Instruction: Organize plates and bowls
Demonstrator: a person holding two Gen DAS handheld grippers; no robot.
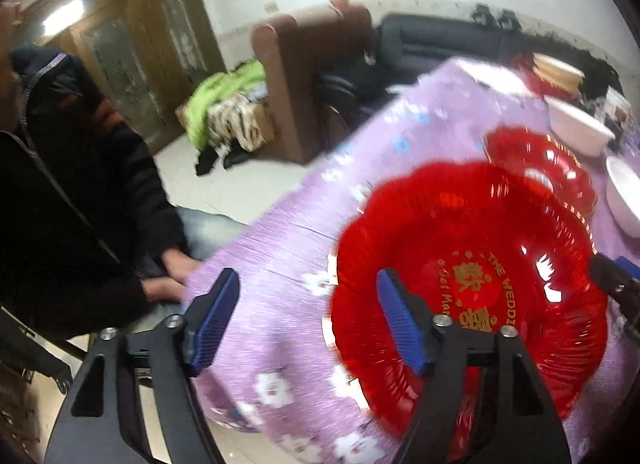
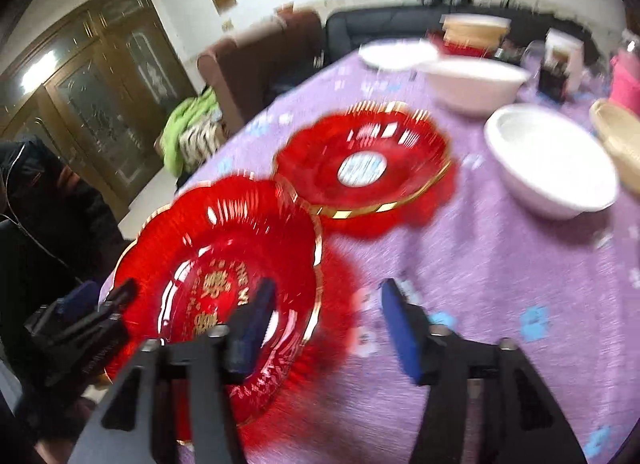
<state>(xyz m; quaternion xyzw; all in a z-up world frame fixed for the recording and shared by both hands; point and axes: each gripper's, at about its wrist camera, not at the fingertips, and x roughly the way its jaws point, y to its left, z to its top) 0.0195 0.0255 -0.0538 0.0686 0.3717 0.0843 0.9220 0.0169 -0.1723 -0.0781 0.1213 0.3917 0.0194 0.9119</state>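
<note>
Both tongs, left tongs (image 1: 308, 328) and right tongs (image 2: 328, 328), apart, empty. Near red plate (image 2: 224, 284) on table (image 2: 500, 264): likely light, stiff, glossy plastic, slippery; grip scalloped rim.

Purple floral tablecloth (image 2: 500, 264), brown armchair (image 1: 308, 64), green cloth (image 1: 224, 92), wooden doors (image 1: 132, 44)

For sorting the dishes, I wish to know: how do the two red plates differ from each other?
The near red plate has gold writing in its centre; the far red plate has a pale round centre instead. The near plate lies at the table's edge, the far one further in. Both are scalloped, glossy red with gold rims.
</note>
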